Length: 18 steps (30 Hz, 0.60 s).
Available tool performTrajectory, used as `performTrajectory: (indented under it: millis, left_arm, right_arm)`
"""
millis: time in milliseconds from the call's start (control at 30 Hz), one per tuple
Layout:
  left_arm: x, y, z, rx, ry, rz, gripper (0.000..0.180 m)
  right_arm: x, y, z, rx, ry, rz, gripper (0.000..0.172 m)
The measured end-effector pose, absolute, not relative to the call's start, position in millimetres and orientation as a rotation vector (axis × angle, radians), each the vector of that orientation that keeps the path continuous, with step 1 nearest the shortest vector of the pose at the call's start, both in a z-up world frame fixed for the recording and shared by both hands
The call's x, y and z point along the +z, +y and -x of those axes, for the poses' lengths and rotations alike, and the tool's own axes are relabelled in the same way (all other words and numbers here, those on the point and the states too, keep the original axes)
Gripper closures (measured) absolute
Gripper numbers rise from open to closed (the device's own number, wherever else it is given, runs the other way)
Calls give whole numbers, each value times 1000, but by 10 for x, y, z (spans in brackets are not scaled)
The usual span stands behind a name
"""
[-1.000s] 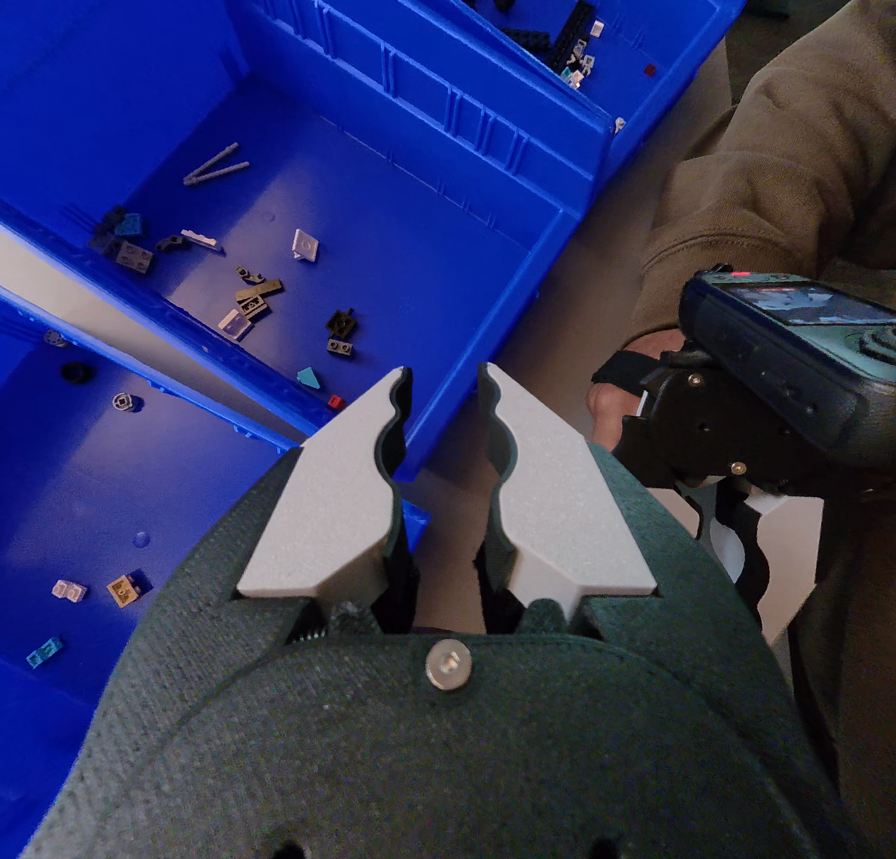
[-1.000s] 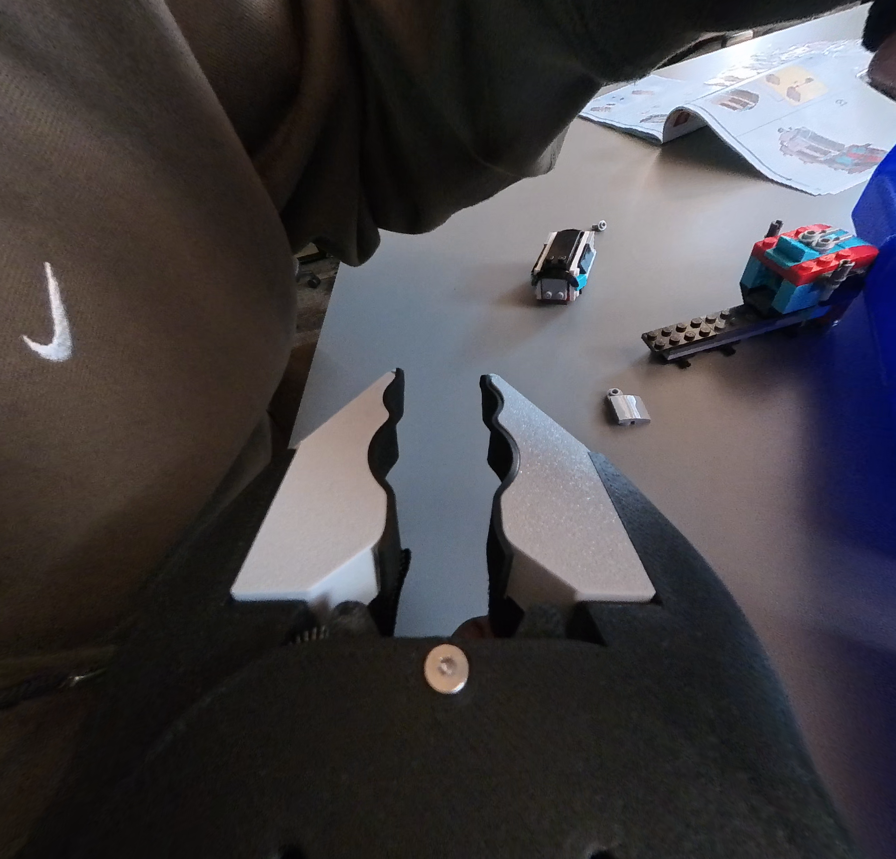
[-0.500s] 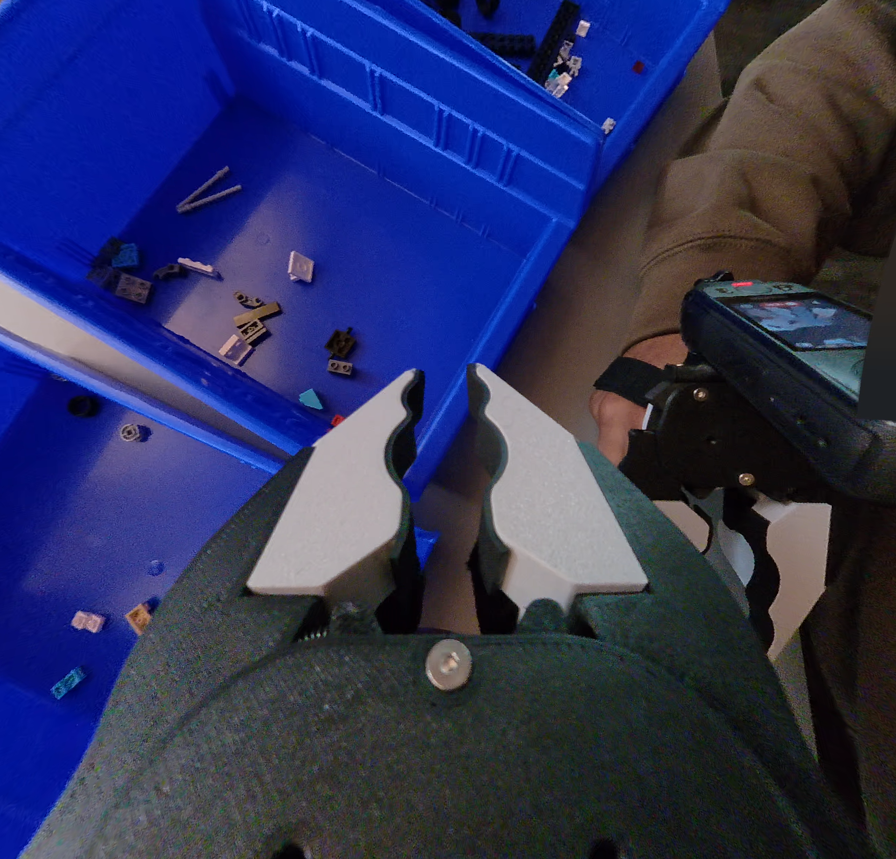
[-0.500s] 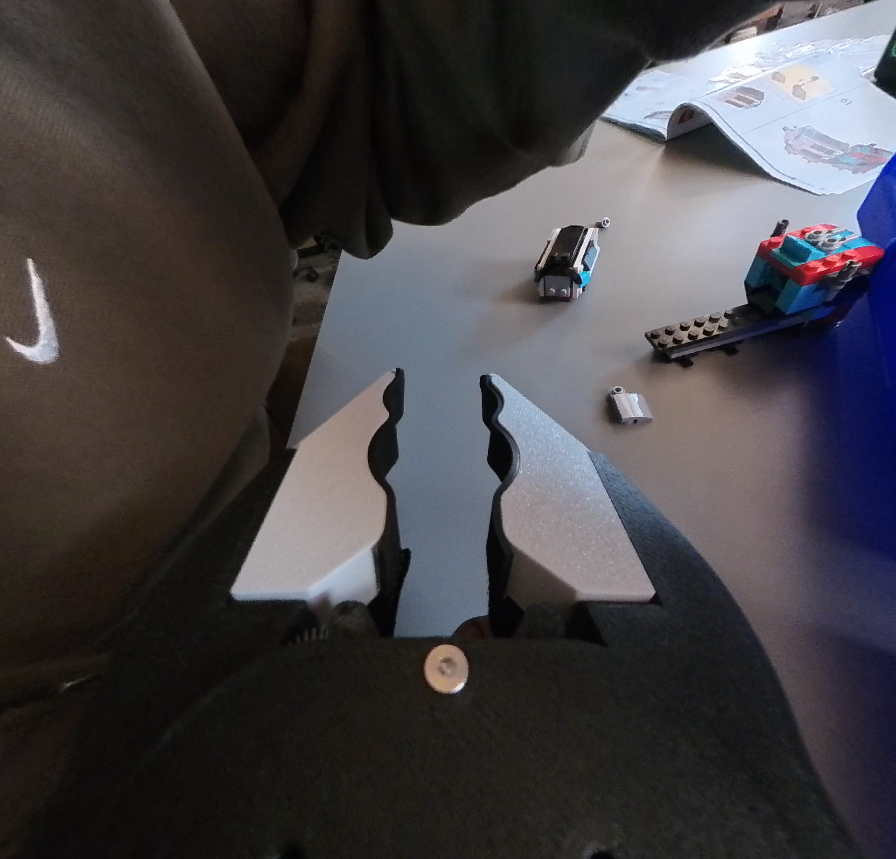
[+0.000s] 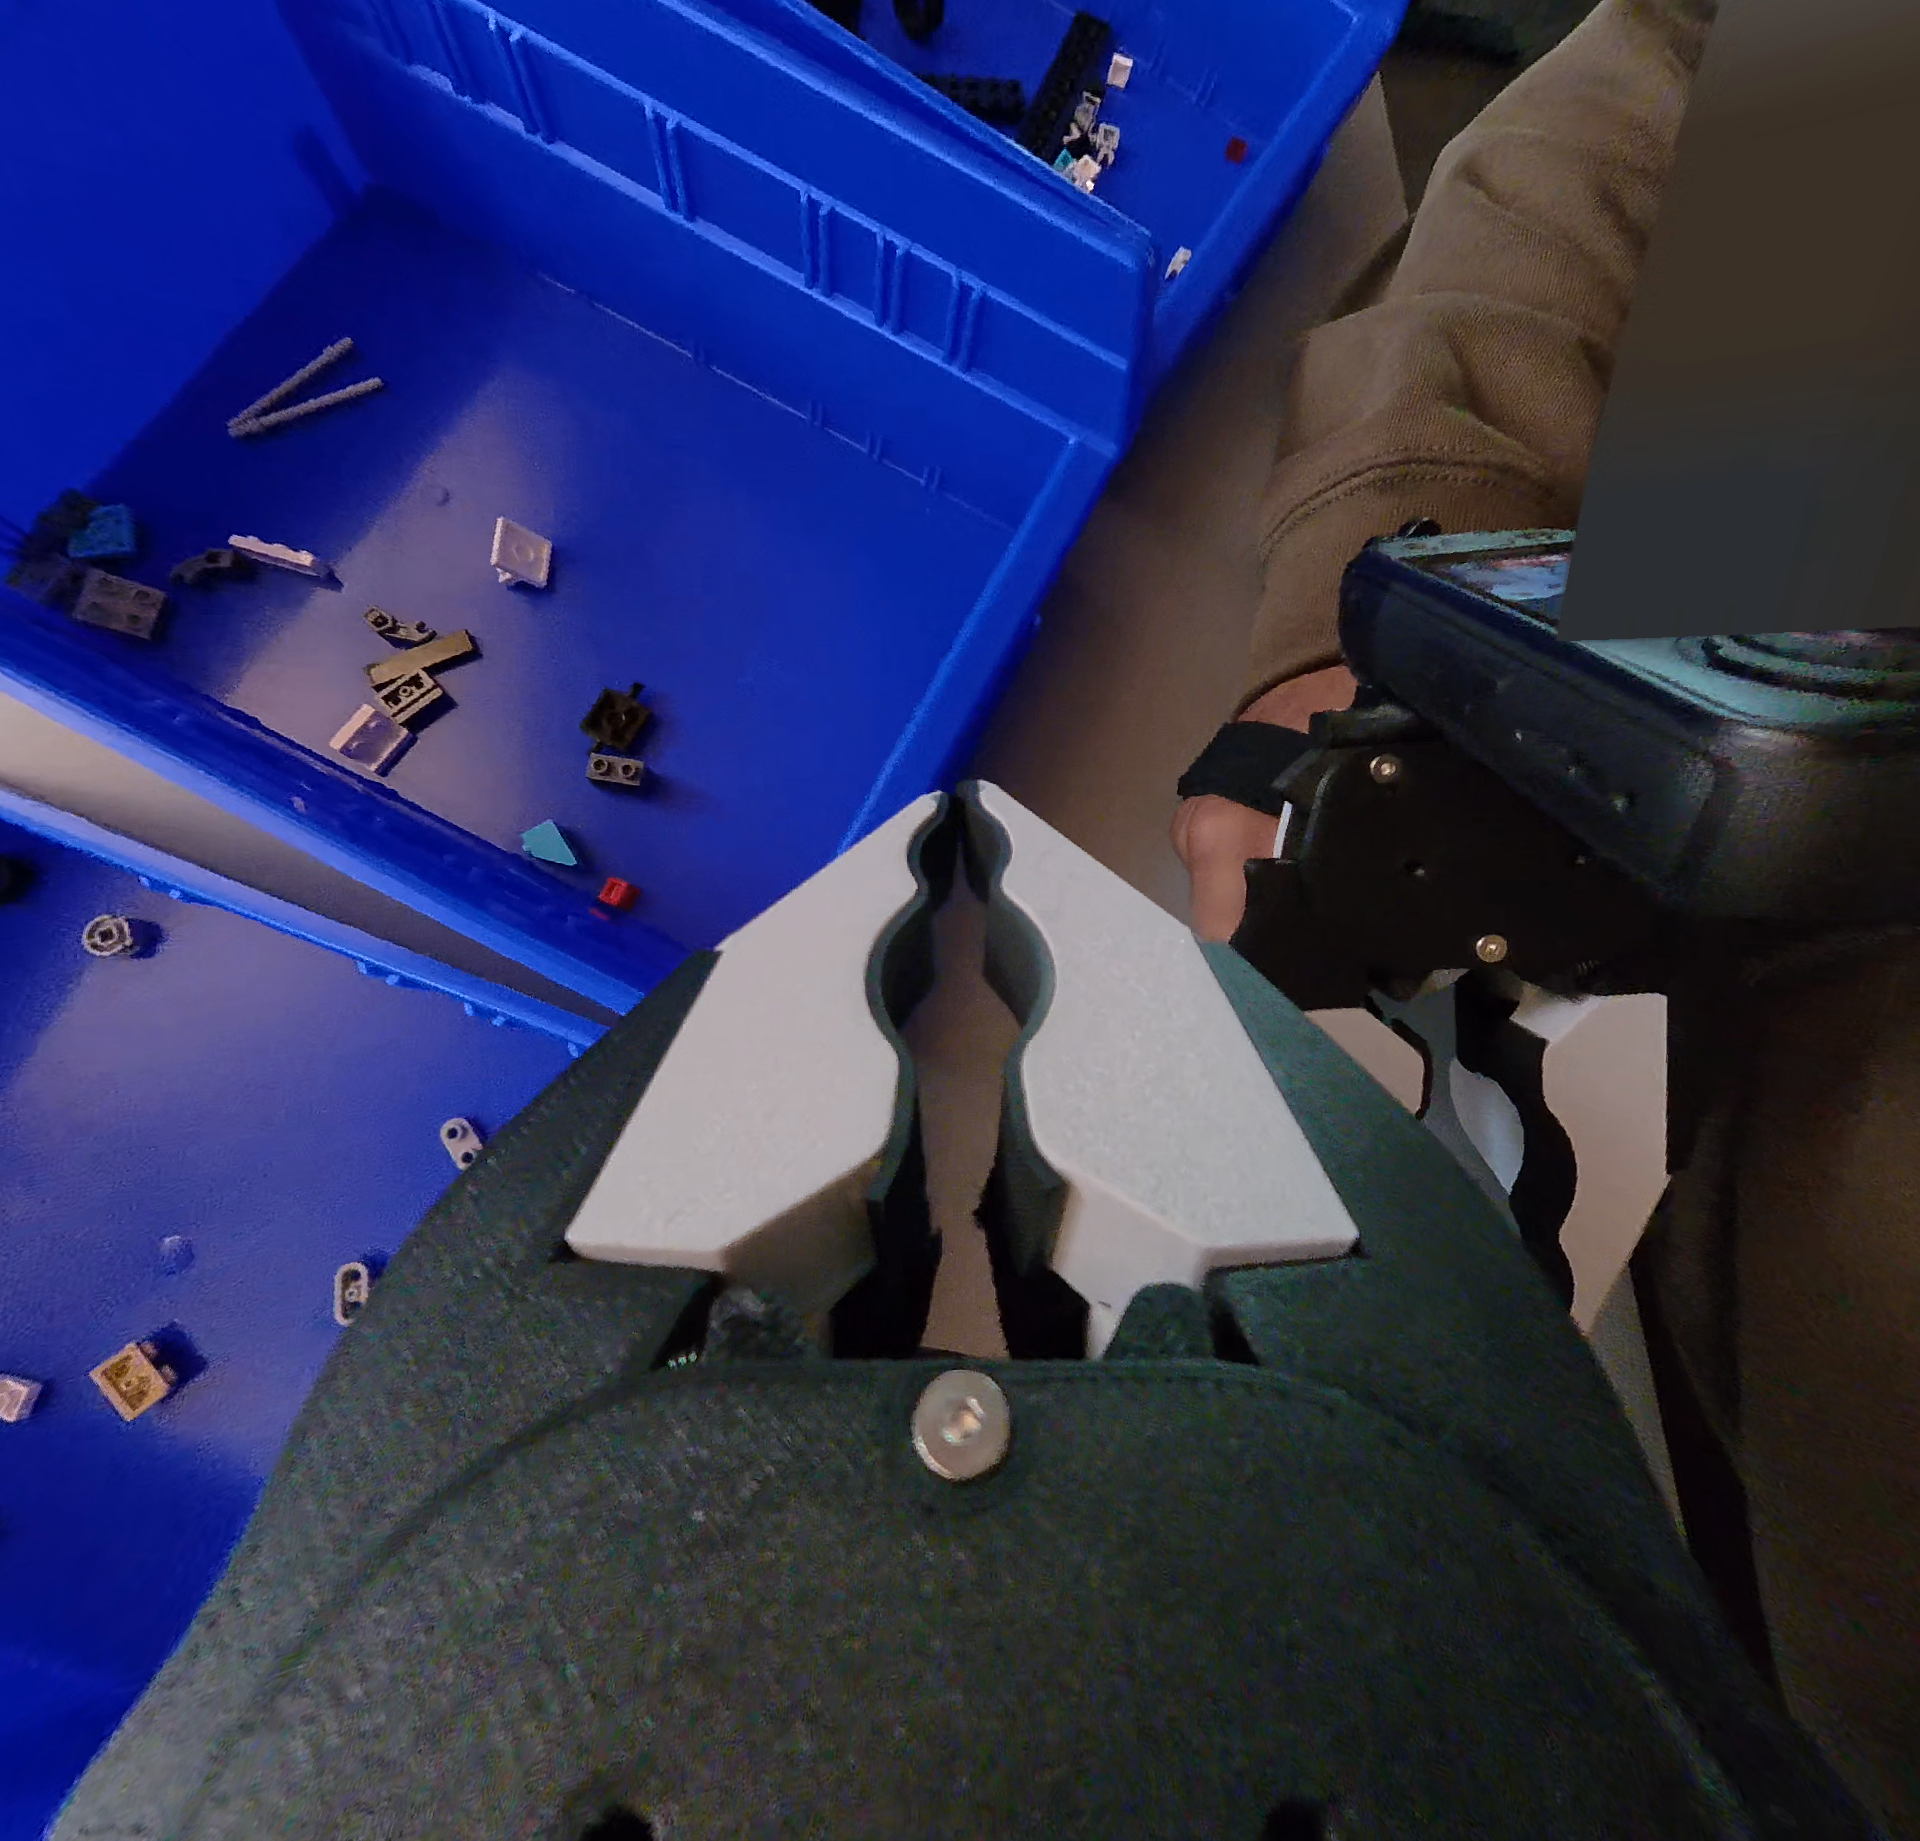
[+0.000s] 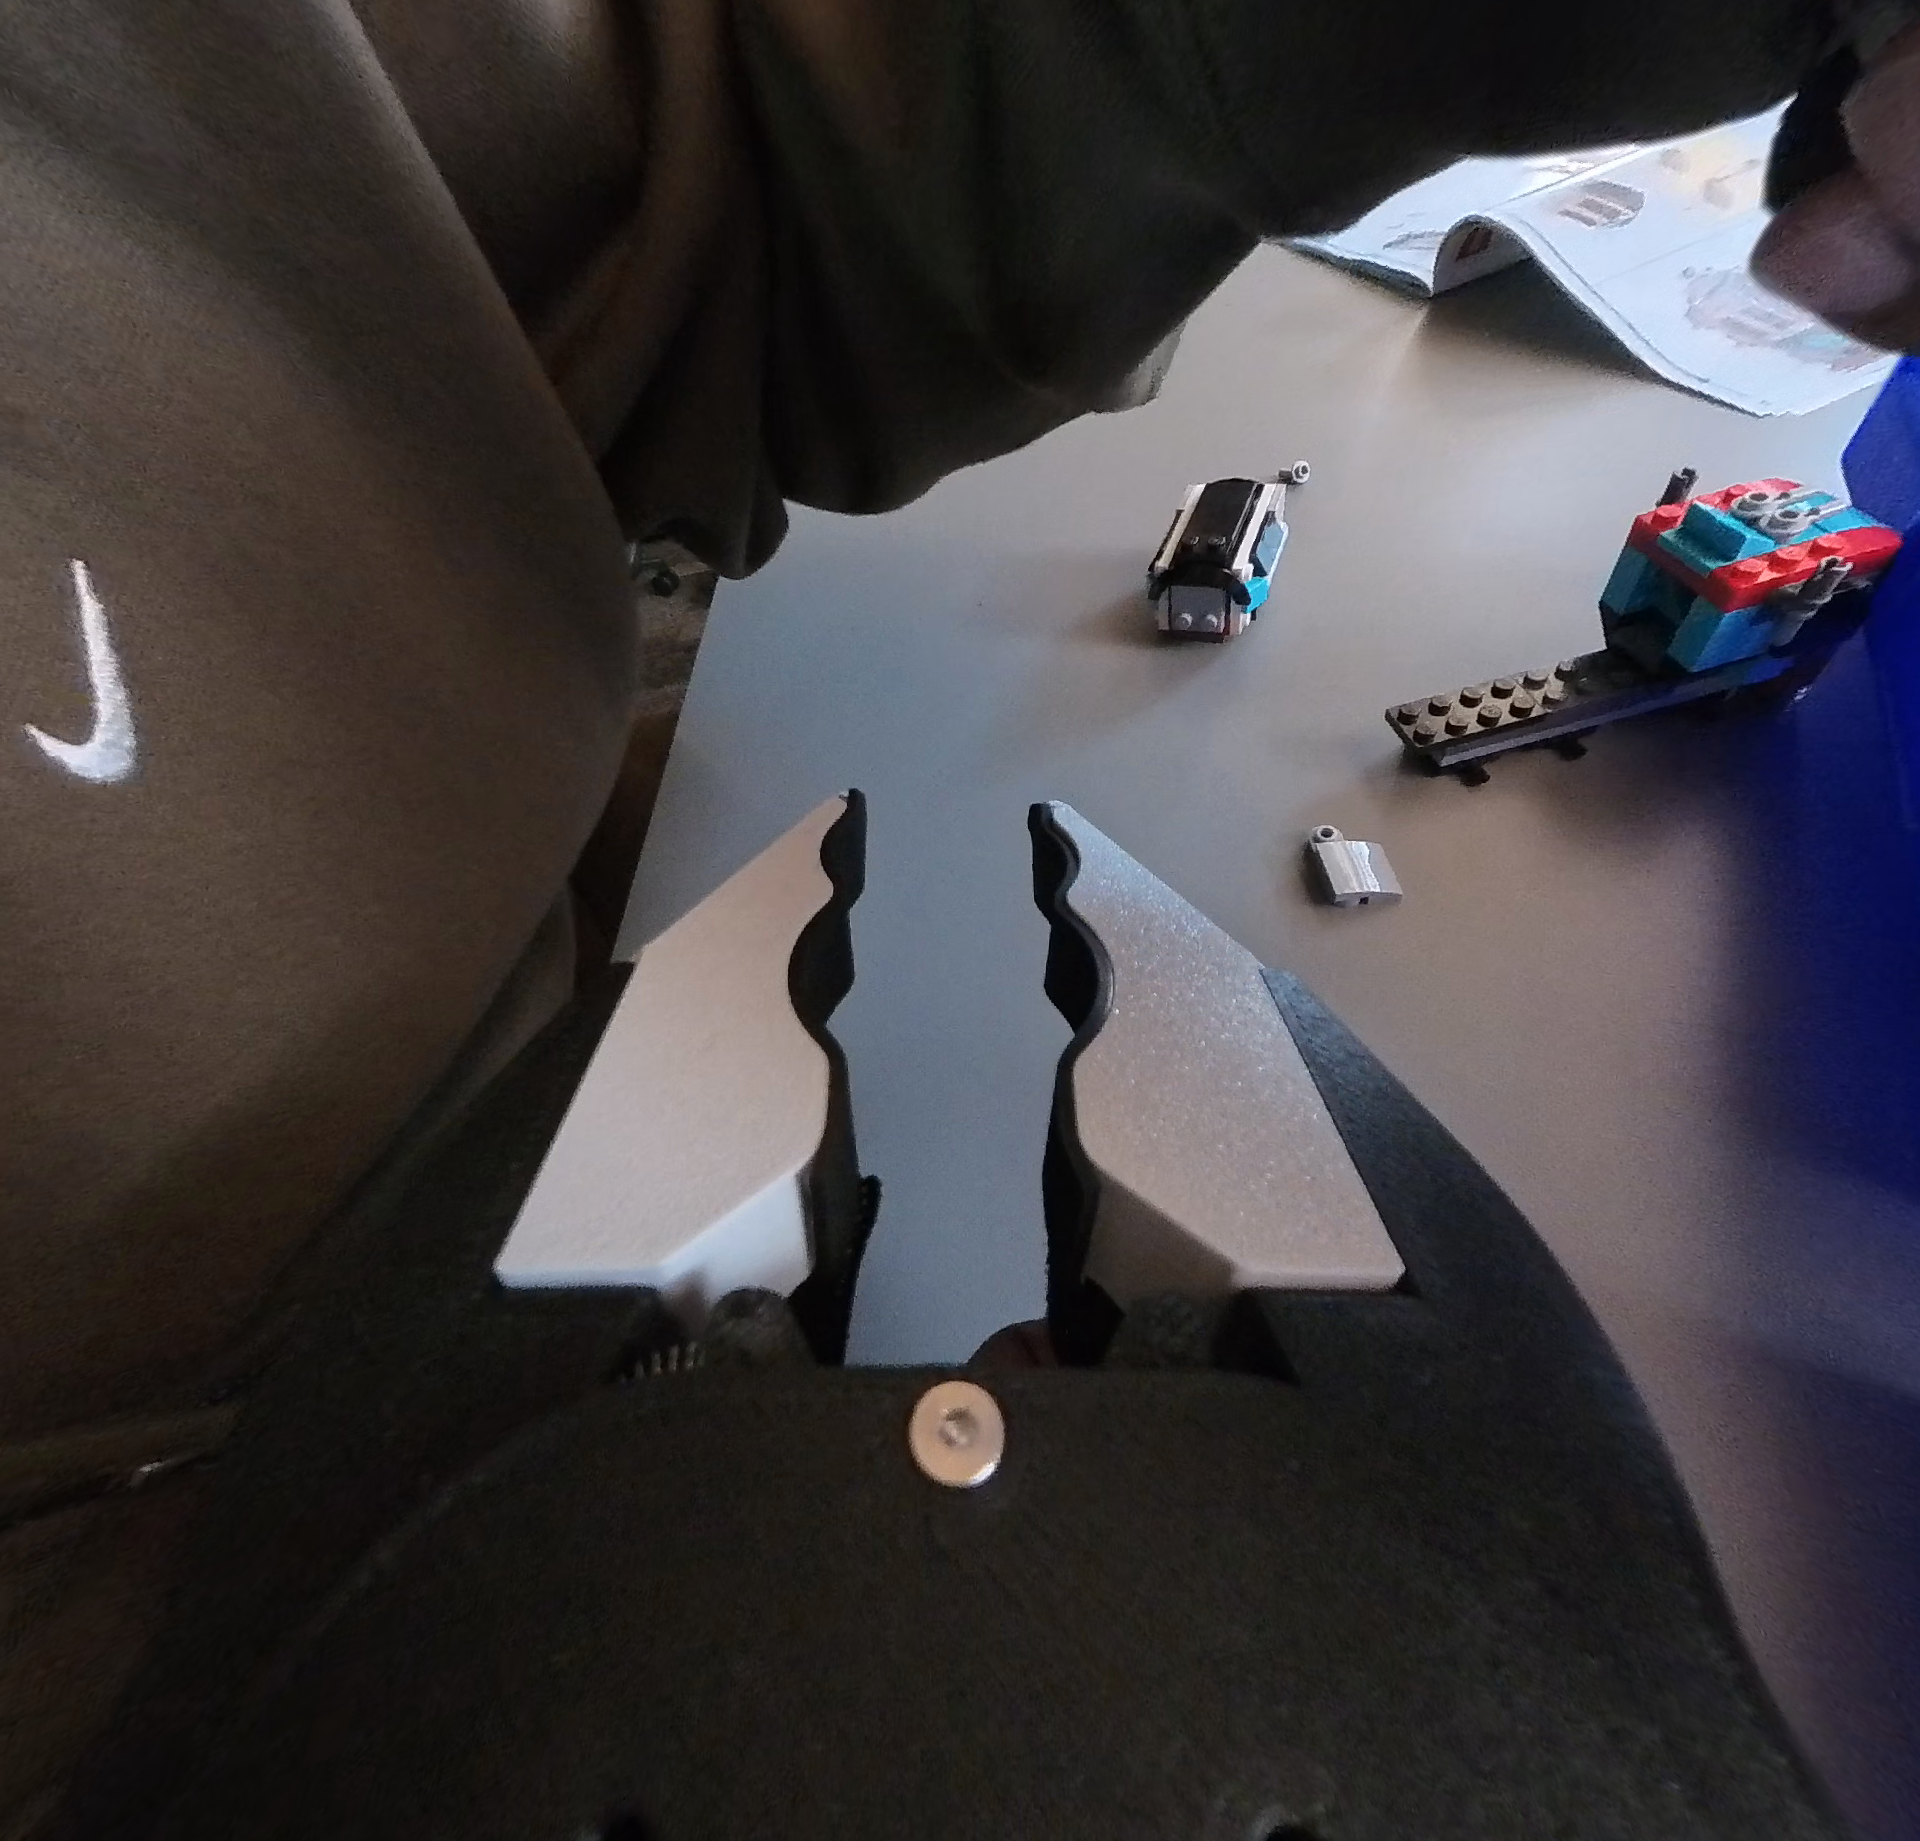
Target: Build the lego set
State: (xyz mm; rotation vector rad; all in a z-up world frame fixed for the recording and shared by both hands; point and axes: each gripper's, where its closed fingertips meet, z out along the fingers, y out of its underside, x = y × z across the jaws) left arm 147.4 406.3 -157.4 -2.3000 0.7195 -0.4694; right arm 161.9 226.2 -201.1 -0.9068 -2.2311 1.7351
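Note:
My left gripper (image 5: 956,804) is shut, its fingertips meeting with nothing between them. It hovers over the near corner of a blue bin (image 5: 997,586) that holds several small toy bricks, such as a red one (image 5: 615,892) and a teal one (image 5: 548,844). My right gripper (image 6: 943,804) is open and empty above the grey table (image 6: 935,669); it also shows in the left wrist view (image 5: 1496,1116), held by a hand. A small grey brick (image 6: 1351,866) lies right of its fingers. A small black-and-white brick car (image 6: 1221,570) and a red-and-teal brick build on a black plate (image 6: 1683,628) stand farther off.
Two more blue bins (image 5: 1226,87) (image 5: 156,1116) with loose bricks flank the middle one. An open instruction booklet (image 6: 1621,274) lies at the table's far side. A blue bin wall (image 6: 1870,752) is at the right. The person's olive sleeve (image 5: 1455,337) and torso (image 6: 312,441) are close. Spacing between my two grippers at the tips: around 20 cm.
My left gripper's fingers closed from open to shut, on nothing, and it shifted slightly over the bins. My right gripper stayed open and barely moved.

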Motion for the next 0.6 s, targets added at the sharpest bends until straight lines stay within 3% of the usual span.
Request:
performTrajectory:
  millis: [600]
  left_arm:
    - [-1586,4074,-1469,-475,704,2299,179]
  right_arm:
    - [-2016,2258,-1622,1728,-2234,904,139]
